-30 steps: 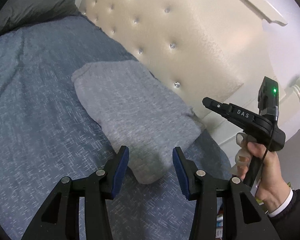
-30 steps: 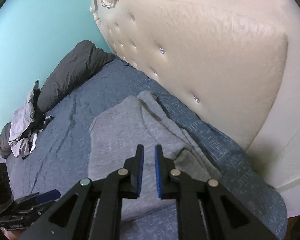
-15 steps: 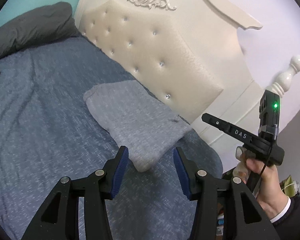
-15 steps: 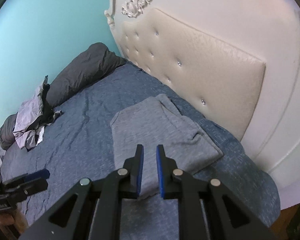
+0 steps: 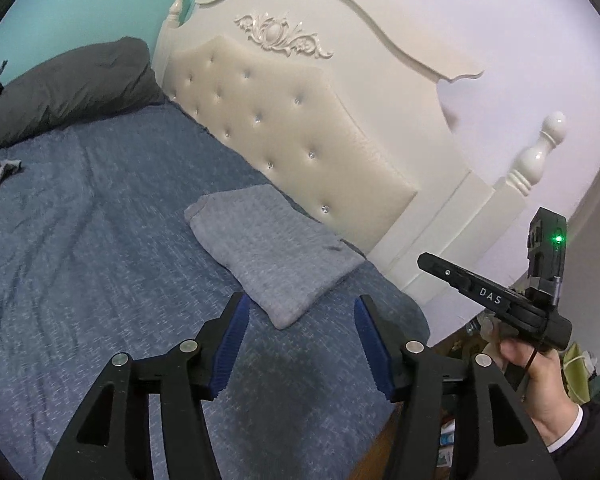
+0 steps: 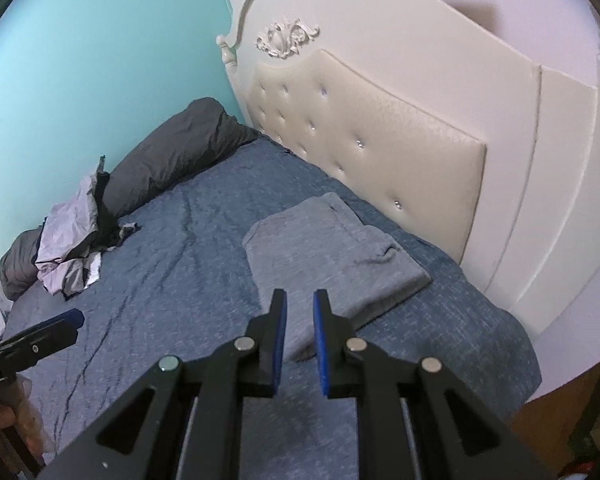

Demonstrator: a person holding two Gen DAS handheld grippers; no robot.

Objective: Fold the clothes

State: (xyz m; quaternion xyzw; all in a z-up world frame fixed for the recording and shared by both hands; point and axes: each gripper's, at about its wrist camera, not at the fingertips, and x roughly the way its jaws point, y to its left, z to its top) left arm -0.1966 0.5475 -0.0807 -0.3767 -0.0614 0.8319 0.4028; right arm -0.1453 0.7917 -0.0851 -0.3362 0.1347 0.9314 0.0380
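A grey garment (image 5: 268, 248) lies folded in a rectangle on the blue bedspread (image 5: 80, 260), close to the headboard. My left gripper (image 5: 302, 308) hovers open above the bed, just short of the garment's near corner, with nothing between its fingers. In the right wrist view the same folded garment (image 6: 328, 256) sits ahead of my right gripper (image 6: 300, 304). Its blue pads stand a narrow gap apart and hold nothing. A hand (image 5: 540, 376) carries the right gripper (image 5: 480, 292) off the bed's right edge. The left gripper (image 6: 40, 340) shows at the lower left.
A cream tufted headboard (image 5: 300, 128) runs behind the bed. A dark grey pillow (image 6: 172, 160) lies at the far end by the teal wall. Next to it is a crumpled pile of clothes (image 6: 72, 248). The bed's corner (image 6: 512, 360) drops to the floor at right.
Both grippers have drawn back and upward from the folded grey garment, so more of the bed and headboard shows. The garment has stayed put, and both jaws keep their spacing.
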